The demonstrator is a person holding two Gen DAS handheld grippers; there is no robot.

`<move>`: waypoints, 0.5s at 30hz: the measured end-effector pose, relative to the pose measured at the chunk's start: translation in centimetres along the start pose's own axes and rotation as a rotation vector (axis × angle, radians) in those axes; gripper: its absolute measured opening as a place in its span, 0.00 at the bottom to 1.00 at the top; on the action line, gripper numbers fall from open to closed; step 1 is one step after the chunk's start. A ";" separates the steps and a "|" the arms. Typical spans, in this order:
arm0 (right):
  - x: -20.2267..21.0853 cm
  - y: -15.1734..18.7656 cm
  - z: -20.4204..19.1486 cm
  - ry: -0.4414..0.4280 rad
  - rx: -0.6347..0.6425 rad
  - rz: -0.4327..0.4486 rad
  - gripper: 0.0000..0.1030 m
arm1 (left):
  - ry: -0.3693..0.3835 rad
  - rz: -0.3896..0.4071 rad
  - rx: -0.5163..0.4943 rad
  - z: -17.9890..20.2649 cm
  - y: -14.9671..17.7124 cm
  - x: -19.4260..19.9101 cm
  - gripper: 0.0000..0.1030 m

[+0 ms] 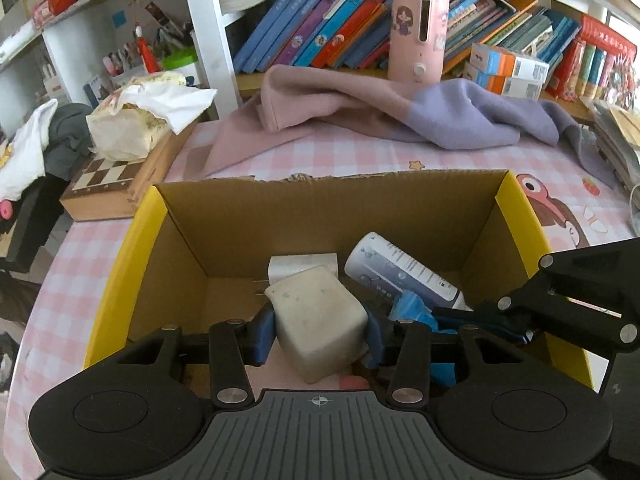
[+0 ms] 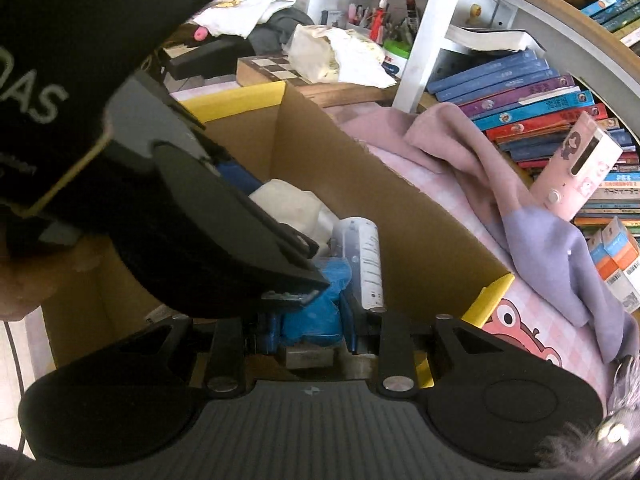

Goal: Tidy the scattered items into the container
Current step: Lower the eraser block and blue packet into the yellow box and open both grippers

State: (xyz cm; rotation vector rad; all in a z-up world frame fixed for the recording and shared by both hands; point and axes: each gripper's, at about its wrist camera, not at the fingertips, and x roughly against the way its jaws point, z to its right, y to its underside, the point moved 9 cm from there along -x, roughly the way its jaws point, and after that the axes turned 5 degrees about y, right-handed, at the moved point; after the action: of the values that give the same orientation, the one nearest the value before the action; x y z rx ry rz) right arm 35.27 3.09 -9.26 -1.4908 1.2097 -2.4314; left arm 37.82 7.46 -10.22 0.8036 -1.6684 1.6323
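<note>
A cardboard box (image 1: 224,236) with yellow flaps stands on the pink checked table. My left gripper (image 1: 318,330) is shut on a dirty white block (image 1: 316,320) and holds it inside the box. Behind the block lie a white charger (image 1: 300,266) and a white tube (image 1: 400,270). My right gripper (image 2: 310,326) is shut on a crumpled blue bag (image 2: 314,320) inside the box (image 2: 400,216), beside the tube (image 2: 366,264). The right gripper also shows at the right of the left wrist view (image 1: 500,320). The left gripper's body hides much of the right wrist view.
A pink and purple cloth (image 1: 380,112) lies behind the box, with a pink dispenser (image 1: 418,32) and a bookshelf beyond. A chessboard box (image 1: 116,184) with a tissue pack (image 1: 132,124) sits at the left. Orange and blue cartons (image 1: 508,70) stand at the right.
</note>
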 end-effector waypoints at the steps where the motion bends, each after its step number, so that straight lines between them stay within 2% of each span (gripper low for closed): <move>1: 0.0 0.0 -0.1 0.000 -0.001 0.000 0.28 | -0.005 0.008 -0.003 0.0 0.0 0.1 0.53; 3: 0.1 0.1 -0.1 0.004 -0.006 0.005 0.30 | -0.011 0.030 -0.010 0.0 -0.2 0.6 0.70; 6: 0.5 0.0 0.0 0.013 -0.019 0.019 0.38 | -0.010 0.060 -0.027 0.1 -0.4 1.4 0.80; 13: 2.8 -0.7 -0.3 0.027 -0.047 0.074 0.48 | -0.013 0.067 -0.047 0.4 0.1 2.6 0.80; 15: 3.6 -0.8 -0.6 0.034 -0.049 0.087 0.51 | -0.014 0.069 -0.051 0.4 0.3 3.0 0.83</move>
State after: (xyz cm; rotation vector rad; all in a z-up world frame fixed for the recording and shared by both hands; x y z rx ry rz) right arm 33.14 2.55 -6.24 -1.3819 1.3207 -2.3977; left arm 35.73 7.14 -7.97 0.7414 -1.7582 1.6275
